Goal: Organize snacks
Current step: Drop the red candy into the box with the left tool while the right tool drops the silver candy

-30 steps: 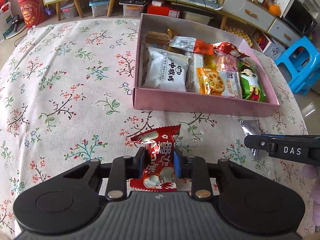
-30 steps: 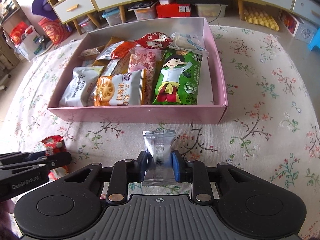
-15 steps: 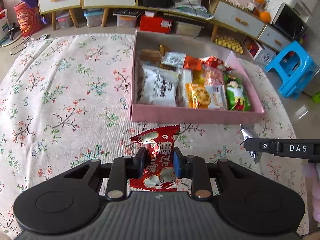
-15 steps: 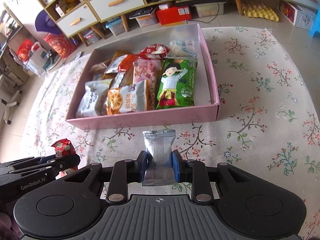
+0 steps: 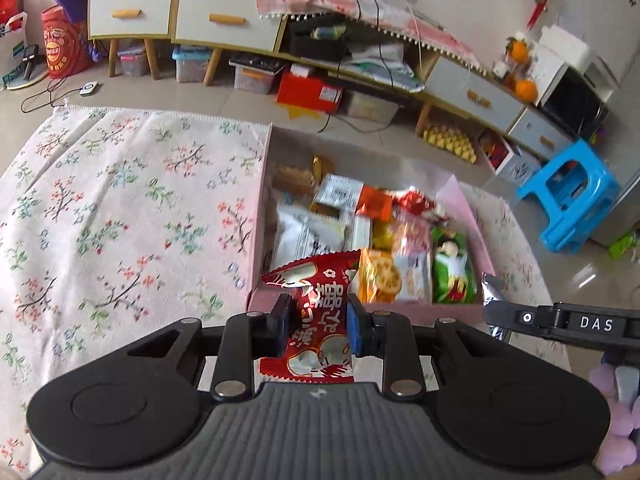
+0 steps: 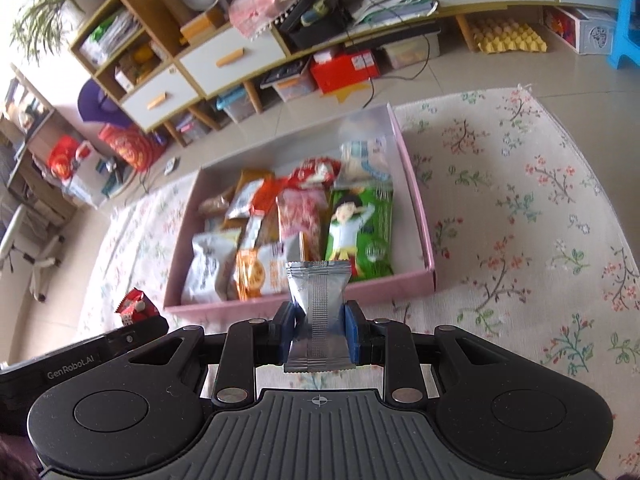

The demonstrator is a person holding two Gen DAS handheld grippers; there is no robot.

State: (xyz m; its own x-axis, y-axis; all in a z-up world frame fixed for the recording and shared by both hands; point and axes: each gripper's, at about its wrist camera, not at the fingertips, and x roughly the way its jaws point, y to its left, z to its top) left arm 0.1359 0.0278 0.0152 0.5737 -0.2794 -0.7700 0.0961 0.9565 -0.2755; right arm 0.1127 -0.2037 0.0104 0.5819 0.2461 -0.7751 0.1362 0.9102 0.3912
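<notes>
My left gripper (image 5: 318, 326) is shut on a red snack packet (image 5: 320, 316) with white characters, held in the air above the near wall of the pink box (image 5: 259, 216). My right gripper (image 6: 318, 330) is shut on a silver foil packet (image 6: 318, 312), held above the near wall of the same pink box (image 6: 416, 208). The box holds several snack packets, among them a green one (image 6: 360, 232) and an orange biscuit one (image 6: 256, 276). The red packet also shows at the left in the right wrist view (image 6: 134, 306). The silver packet's tip shows at the right in the left wrist view (image 5: 490, 286).
The box sits on a white floral cloth (image 5: 120, 208) over the table. Beyond it are low cabinets with drawers (image 5: 224, 20), storage bins on the floor, and a blue stool (image 5: 568, 192) at the right.
Both grippers have risen well above the table with their packets and moved toward the box. The box now looks smaller and sits under the packets.
</notes>
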